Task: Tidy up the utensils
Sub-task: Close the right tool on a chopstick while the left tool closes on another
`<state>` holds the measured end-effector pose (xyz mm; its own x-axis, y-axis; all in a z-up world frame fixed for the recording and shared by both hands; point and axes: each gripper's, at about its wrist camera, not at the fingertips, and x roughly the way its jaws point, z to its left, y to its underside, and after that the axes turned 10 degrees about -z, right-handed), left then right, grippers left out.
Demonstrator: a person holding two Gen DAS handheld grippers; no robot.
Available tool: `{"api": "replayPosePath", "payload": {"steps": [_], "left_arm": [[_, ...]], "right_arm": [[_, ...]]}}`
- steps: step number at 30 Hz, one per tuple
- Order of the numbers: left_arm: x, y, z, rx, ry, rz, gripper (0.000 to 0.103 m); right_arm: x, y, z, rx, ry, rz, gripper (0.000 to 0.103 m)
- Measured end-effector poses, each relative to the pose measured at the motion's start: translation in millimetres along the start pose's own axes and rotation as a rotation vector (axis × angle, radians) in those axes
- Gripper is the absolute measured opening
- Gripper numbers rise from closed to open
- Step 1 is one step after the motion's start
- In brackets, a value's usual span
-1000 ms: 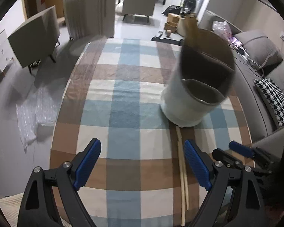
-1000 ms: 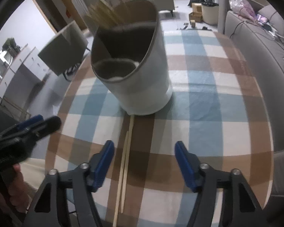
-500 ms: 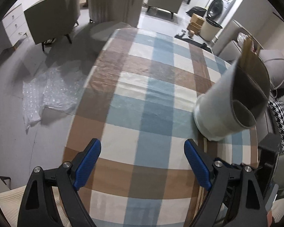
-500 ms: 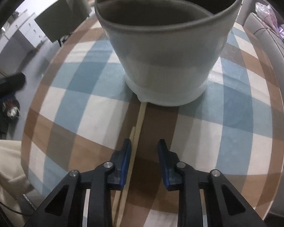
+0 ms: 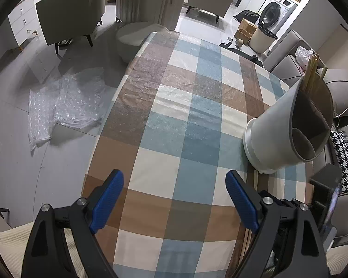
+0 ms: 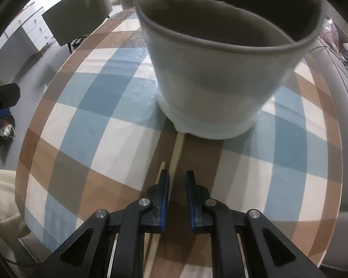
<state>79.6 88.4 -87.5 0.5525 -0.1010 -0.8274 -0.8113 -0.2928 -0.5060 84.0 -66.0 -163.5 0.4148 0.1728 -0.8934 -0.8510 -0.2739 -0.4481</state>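
On the counter (image 6: 104,125) with its checked cloth, the right hand-held gripper (image 6: 176,180) sits low with its blue pads nearly together around one of two loose wooden chopsticks (image 6: 177,148), not visibly clamped on it. That chopstick's far tip touches the base of the grey divided utensil holder (image 6: 211,76). The left hand-held gripper (image 5: 174,199) hovers spread wide over bare cloth, and more chopsticks (image 5: 309,74) stand in the holder's rear compartment.

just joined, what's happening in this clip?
The right gripper is low over the checked table, its fingers narrowed around one of two loose chopsticks lying in front of the grey utensil holder, which already holds several. The left gripper hangs open, holding nothing.
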Motion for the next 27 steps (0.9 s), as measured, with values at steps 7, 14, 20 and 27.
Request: {"api": "replayPosePath", "payload": {"steps": [7,14,20,27], "left_arm": [[3,-1,5,-0.01,-0.008,0.014,0.086],[4,2,-12,0.015,0.008,0.027,0.086],[1,8,-26,0.059,0.019,0.033,0.086],[7,8,-12,0.029,-0.013,0.052,0.086]], "right_arm": [[4,-7,12,-0.04,0.017,-0.023,0.006],[-9,16,-5,-0.038,-0.034,0.022,0.005],[-21,41,-29,0.021,-0.093,0.043,0.006],[-12,22,-20,-0.012,-0.046,0.012,0.024]]}}
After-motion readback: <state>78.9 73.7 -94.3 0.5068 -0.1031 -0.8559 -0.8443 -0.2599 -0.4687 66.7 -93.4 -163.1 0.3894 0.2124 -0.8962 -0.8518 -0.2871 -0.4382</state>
